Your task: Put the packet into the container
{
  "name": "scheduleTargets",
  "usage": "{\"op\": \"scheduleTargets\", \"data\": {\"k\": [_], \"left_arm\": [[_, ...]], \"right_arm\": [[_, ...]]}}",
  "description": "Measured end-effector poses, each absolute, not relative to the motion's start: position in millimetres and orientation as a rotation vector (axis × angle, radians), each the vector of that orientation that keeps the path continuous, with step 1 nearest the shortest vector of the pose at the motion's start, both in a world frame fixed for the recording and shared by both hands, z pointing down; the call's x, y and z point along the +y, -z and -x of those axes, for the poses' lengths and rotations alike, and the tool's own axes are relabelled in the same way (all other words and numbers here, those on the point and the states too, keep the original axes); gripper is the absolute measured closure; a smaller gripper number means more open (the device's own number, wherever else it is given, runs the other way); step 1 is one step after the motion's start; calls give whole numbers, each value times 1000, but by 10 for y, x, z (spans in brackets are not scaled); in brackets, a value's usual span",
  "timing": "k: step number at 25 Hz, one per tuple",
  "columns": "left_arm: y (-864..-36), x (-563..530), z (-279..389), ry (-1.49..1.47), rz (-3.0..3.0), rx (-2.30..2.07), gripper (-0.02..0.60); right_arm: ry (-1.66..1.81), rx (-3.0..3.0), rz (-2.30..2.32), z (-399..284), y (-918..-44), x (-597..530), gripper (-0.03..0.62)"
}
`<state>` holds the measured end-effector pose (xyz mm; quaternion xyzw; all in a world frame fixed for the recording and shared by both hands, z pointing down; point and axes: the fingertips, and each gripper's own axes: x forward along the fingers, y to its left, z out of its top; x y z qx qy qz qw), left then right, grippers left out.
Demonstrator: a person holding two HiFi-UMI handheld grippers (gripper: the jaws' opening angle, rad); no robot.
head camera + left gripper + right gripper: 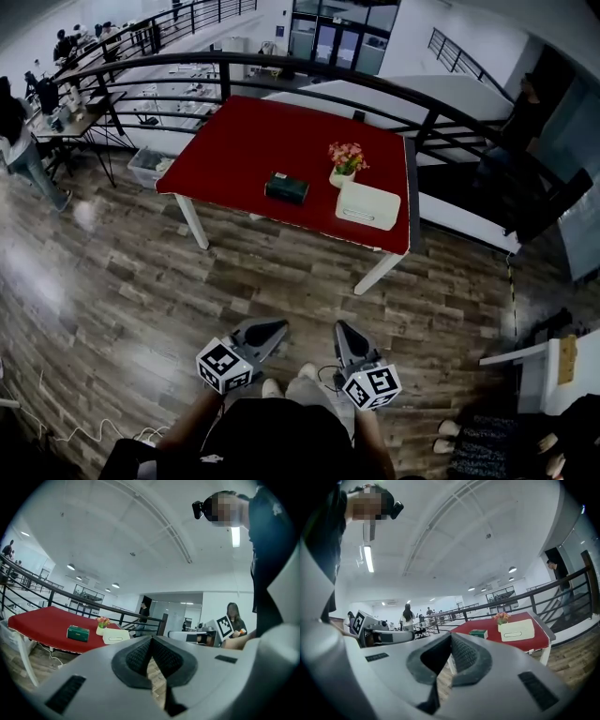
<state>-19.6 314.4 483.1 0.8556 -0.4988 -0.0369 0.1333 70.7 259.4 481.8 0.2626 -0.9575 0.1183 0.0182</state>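
Wood-plank mezzanine floor, railing behind; red table (234, 155) stands well ahead. Dark green packet (286, 187) lies flat near the table's front edge, with the white container (367, 206) just to its right and a small flower pot (345, 169) behind, between them. Left gripper (275, 330) and right gripper (343, 330) are low by the body, jaws closed tip to tip, empty. Packet looks boxy and light, probably soft-sided with a slick wrapper; pinch gently across its short sides.
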Motion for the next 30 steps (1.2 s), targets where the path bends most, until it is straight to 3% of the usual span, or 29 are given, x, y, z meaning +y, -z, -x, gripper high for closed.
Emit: {"op": "scheduleTargets", "data": {"k": [30], "left_arm": [[-4812, -396, 658, 47, -2459, -1540, 577]], "right_arm": [[-388, -3040, -737, -149, -4823, -1024, 574]]}}
